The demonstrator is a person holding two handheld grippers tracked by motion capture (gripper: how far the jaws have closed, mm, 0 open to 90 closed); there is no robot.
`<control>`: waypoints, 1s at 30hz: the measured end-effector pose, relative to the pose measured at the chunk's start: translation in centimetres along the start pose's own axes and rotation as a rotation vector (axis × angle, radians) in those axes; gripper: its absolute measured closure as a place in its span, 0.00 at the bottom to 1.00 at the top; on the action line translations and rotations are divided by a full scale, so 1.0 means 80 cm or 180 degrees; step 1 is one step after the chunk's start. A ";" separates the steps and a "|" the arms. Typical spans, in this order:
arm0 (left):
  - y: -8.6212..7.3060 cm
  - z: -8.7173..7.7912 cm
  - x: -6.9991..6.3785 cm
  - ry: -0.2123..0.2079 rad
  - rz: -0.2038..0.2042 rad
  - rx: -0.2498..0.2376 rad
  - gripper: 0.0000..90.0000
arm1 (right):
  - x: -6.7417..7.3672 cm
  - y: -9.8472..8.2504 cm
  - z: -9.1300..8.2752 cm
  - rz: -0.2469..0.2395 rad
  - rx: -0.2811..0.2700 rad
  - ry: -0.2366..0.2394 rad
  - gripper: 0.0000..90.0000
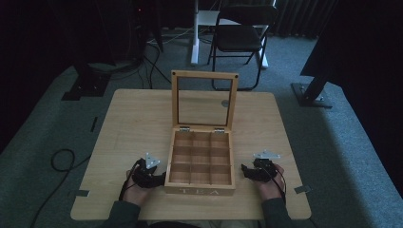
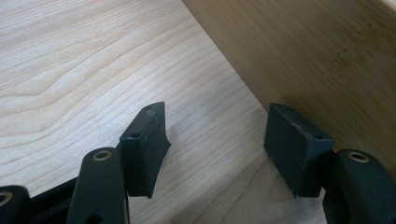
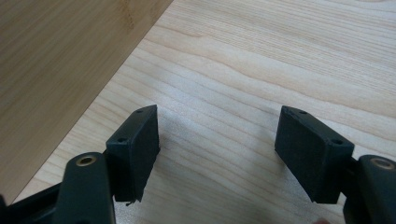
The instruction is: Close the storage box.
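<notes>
Both forearms enter the high view from the bottom edge, 1 gripper in each hand. Left gripper (image 1: 151,175) sits on the table (image 1: 128,123) just beside the left wall of the tea box (image 1: 200,190); right gripper (image 1: 251,172) sits near the box's right wall. Grey plate on top of each gripper is visible from above.

Tea box stands at the near middle of the table, lid (image 1: 205,75) open and upright on 2 hinges, pane see-through. Inside: 9 compartments in a 3x3 grid, all look bare. "TEA" is lettered on the front wall.

High view is too dim and small to read jaw state. Left gripper view settles it: 2 black jaws set wide apart, nothing between them, pale wood grain under them, box wall (image 2: 317,51) close behind the right-hand pad (image 2: 294,144); cannot tell if it touches. Right gripper view: jaws also wide apart, nothing held, box wall (image 3: 60,60) off to that view's left, clear of the jaws.

High view also shows a folding chair (image 1: 240,35) behind the table, cables (image 1: 64,159) on grey carpet.
</notes>
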State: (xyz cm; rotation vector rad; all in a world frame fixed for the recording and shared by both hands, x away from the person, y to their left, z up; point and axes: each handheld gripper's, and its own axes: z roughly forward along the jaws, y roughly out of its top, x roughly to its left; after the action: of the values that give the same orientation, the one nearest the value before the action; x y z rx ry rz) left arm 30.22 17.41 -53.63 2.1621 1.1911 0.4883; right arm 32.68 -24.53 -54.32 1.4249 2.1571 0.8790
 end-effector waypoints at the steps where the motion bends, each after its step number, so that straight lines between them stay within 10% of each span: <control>1: 0.000 0.000 0.000 -0.0006 -0.0015 -0.0004 0.44 | 0.000 0.000 0.000 -0.0002 0.0000 0.0002 0.33; 24: 0.000 0.002 0.003 -0.0017 -0.0047 -0.0005 0.41 | 0.000 0.006 0.000 0.0010 0.0127 -0.0019 0.34; 30: 0.002 0.001 0.004 0.0001 -0.0071 0.0031 0.43 | 0.005 0.008 -0.001 0.0016 0.0081 0.0066 0.54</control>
State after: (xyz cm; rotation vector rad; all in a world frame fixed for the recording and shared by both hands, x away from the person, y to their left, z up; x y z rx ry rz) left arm 30.50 17.62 -53.56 2.1544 1.2190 0.4744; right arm 32.89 -24.01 -53.77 1.4401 2.1881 0.8748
